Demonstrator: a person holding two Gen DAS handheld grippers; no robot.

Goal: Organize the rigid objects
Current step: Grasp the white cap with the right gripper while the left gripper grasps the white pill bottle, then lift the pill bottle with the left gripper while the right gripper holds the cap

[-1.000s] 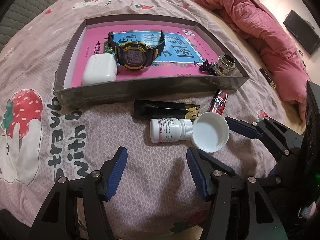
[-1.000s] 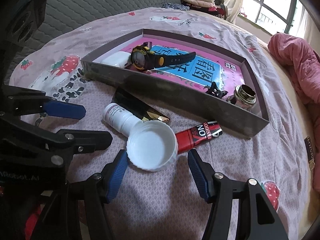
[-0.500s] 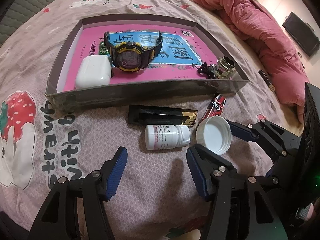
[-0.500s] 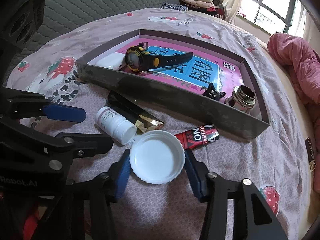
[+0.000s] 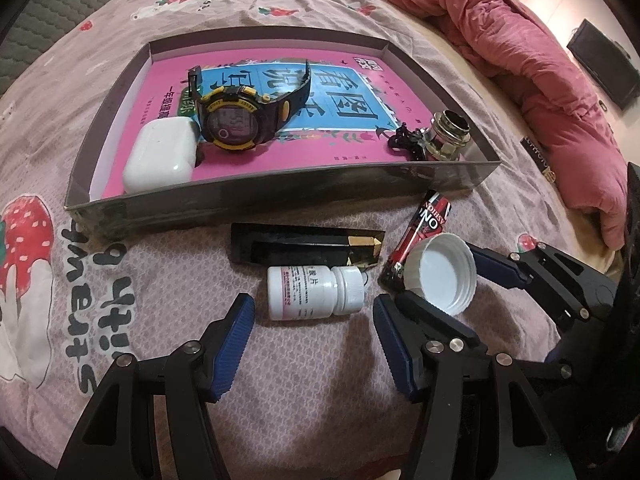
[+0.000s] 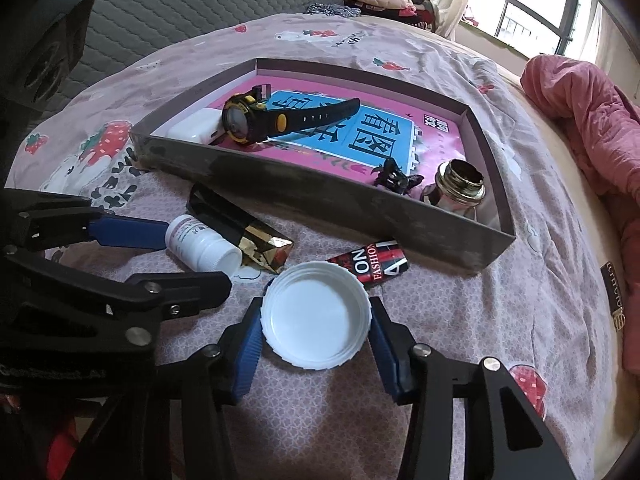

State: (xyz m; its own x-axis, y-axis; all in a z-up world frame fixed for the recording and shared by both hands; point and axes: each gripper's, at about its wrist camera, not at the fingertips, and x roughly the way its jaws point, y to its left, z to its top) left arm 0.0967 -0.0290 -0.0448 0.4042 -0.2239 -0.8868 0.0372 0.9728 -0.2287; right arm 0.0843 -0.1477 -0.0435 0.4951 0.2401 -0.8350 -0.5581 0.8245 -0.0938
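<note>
Bedroom; bed (image 5: 160,360) under a pink strawberry-print sheet, rumpled red duvet (image 5: 540,92) to one side, window beyond in the right wrist view. On the sheet, a shallow cardboard tray (image 5: 248,204) with loose items strewn just in front of its near wall.

Right hand-held gripper (image 6: 316,336) pinching a white jar lid (image 6: 316,320) across its rim, open side up, blue pads pressed on both edges, close above the sheet. Left hand-held gripper (image 5: 312,344) spread, holding nothing, poised just short of a small white pill bottle (image 5: 316,292) lying on its side.

Risks, as a judgement: grip on the ribbed rim looks shallow, so a tilt or quick swing over the tray wall could let the lid pop free and roll across the soft bed. Too low a carry could clip the near wall and shove the light tray. Both tools close together; crossing paths over the bottle could knock it rolling.

Inside the tray: pink and blue booklet lining the floor, black and yellow digital watch (image 5: 236,120) on it, white earbud case (image 5: 160,156) at the left, black hair clip (image 5: 404,140) touching a metal cap-like fitting (image 5: 448,136) in the right corner. Outside it: black and gold box (image 5: 304,244) and red tube (image 5: 424,228).
</note>
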